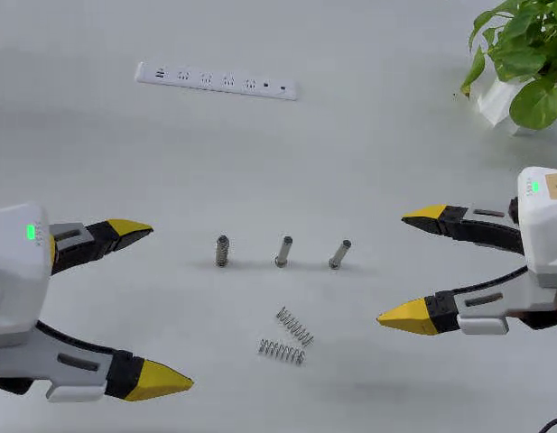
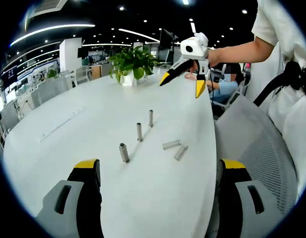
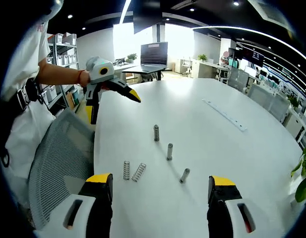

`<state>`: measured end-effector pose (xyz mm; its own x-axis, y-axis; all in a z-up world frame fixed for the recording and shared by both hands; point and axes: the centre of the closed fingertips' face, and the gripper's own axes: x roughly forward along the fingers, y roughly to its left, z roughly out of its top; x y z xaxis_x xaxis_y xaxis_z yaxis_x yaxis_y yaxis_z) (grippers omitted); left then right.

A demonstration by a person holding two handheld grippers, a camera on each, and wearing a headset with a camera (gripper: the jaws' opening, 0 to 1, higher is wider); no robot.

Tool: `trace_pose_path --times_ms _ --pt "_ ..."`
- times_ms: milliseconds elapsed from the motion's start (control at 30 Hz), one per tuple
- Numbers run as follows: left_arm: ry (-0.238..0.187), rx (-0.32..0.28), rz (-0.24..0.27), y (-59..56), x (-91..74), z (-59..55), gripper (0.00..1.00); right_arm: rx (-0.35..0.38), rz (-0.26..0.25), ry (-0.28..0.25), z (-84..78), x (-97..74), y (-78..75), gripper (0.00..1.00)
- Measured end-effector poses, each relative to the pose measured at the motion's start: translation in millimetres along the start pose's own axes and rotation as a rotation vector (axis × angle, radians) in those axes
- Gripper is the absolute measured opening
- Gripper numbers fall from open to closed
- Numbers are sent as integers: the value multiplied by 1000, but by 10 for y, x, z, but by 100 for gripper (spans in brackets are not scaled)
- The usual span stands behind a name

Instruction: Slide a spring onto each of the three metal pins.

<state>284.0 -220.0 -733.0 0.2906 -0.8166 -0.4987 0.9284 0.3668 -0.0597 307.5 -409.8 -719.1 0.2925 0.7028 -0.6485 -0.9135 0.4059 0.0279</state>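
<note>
Three metal pins stand in a row on the white table. The left pin (image 1: 222, 251) (image 2: 124, 152) (image 3: 156, 133) carries a spring. The middle pin (image 1: 283, 251) (image 2: 139, 132) (image 3: 169, 151) and the right pin (image 1: 339, 253) (image 2: 151, 118) (image 3: 184, 175) are bare. Two loose springs (image 1: 294, 326) (image 1: 281, 351) lie just in front of the pins; one spring (image 2: 171, 145) (image 3: 139, 172) lies beside the other spring (image 2: 181, 152) (image 3: 126, 170). My left gripper (image 1: 153, 307) hovers open at the left, and my right gripper (image 1: 406, 267) hovers open at the right. Both are empty.
A white power strip (image 1: 216, 80) (image 3: 226, 114) lies at the far side of the table. A potted plant (image 1: 520, 59) (image 2: 133, 63) stands at the far right corner. A mesh chair (image 2: 257, 144) (image 3: 56, 163) sits at the near table edge beside the person.
</note>
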Motion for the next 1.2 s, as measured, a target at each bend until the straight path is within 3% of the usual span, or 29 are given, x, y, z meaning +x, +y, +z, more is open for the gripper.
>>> trace_pose_path --times_ms 233,400,533,667,733,867,1033,1200 --pt "55 33 -34 -82 79 -18 98 27 -2 -62 -172 -55 80 84" --pt "76 45 -54 -125 164 -3 94 59 -23 -90 -279 -118 50 87" --pt "122 81 -91 -216 269 -60 84 79 -52 -111 -317 -175 15 86" --pt "161 78 -123 -307 427 -125 74 94 -71 -125 -348 -219 10 85" --pt "163 96 -140 -344 509 -138 67 102 -77 -129 -371 -234 16 84" --pt "193 113 -164 -384 656 -194 52 114 -84 -140 -402 -258 27 84" --pt "217 123 -185 -413 849 -234 43 119 -86 -143 -440 -275 35 84" --pt "274 192 -219 -456 965 -336 34 125 -88 -152 -446 -295 32 86"
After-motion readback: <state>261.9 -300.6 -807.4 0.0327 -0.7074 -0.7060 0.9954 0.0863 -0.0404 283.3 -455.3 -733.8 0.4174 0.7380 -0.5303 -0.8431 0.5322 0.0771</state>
